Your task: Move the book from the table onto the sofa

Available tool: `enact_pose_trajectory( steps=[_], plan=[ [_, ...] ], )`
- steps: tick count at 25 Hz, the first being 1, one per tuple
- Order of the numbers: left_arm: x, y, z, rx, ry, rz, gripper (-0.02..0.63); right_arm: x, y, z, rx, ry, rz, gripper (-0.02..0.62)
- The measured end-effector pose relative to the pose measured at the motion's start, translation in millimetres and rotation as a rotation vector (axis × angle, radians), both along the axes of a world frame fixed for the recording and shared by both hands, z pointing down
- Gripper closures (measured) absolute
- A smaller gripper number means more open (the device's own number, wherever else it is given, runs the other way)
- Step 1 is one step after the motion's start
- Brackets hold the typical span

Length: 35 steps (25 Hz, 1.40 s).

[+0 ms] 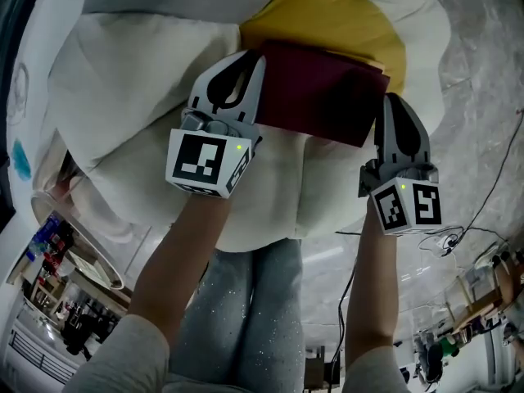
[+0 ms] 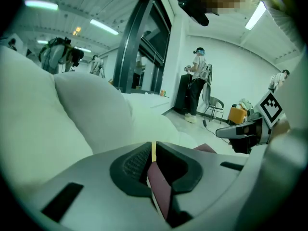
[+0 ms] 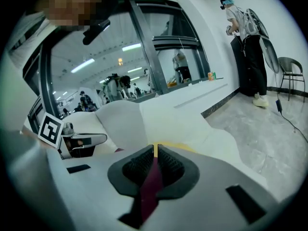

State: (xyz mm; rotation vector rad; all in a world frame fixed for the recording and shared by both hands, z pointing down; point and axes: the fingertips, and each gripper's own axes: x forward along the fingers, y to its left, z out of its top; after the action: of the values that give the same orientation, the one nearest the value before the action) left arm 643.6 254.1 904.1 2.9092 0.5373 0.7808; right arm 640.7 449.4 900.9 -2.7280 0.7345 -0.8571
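Carrying the book [image 1: 321, 95] in the air between both claws, clear of any bench and already over the sofa [image 1: 123, 88]. Grips it at two opposite edges: pinches the left edge with the left claw [image 1: 248, 70], jaws drawn narrow onto the dark red cover, and pinches the right edge with the right claw [image 1: 395, 109] in the same way. Confirms as much in the left gripper view, with the cover [image 2: 161, 194] wedged edge-on between the ribbed pads [image 2: 134, 165], and in the right gripper view, with that cover [image 3: 150, 189] running up between the other claw's pads [image 3: 139, 166]. Holds the book roughly flat, tilted a little, above the pale seat cushions and partly over a yellow cushion [image 1: 336, 19] lying further back. Cannot tell from the head view whether the far edge of the book touches that yellow cushion or hangs just above it.

Looks, as a judgement, well past the pick-up: off the bench, across the gap, poised over the target. Leaves the last part undone: lowering onto the seat, easing both claws apart, and drawing back without dragging the cover along. Shows no bench in any view, only sofa, grey trousers [image 1: 246, 301] and stone floor [image 1: 483, 56].
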Motion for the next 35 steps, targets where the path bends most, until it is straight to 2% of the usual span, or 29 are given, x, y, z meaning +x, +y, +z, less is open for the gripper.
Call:
enact_pose_trajectory(
  steps=[6, 10, 17, 24, 30, 35],
  plan=[
    [9.4, -1.9, -58.3, -0.041, 0.070, -0.002, 0.578, 12.0, -2.5, -68.9, 0.049, 0.117, 0.019, 0.555],
    [22.8, -0.5, -123.2, -0.074, 0.146, -0.002, 0.581, 23.9, -8.1, -135.1, 0.075, 0.200, -0.002, 0.558],
    [39.0, 1.4, -230.8, -0.074, 0.233, 0.021, 0.584, 43.4, -12.7, -253.3, 0.088, 0.318, -0.009, 0.560],
    [36.0, -7.7, -321.2, -0.079, 0.287, 0.011, 0.584, 36.0, -17.8, -344.2, 0.105, 0.371, 0.002, 0.560],
    [30.7, -17.3, -393.4, -0.122, 0.284, -0.011, 0.584, 19.5, -19.9, -424.7, 0.085, 0.380, -0.010, 0.560],
    [15.6, -12.1, -467.1, -0.117, 0.300, 0.034, 0.584, 1.4, -12.5, -502.8, 0.078, 0.413, -0.006, 0.560]
  ],
)
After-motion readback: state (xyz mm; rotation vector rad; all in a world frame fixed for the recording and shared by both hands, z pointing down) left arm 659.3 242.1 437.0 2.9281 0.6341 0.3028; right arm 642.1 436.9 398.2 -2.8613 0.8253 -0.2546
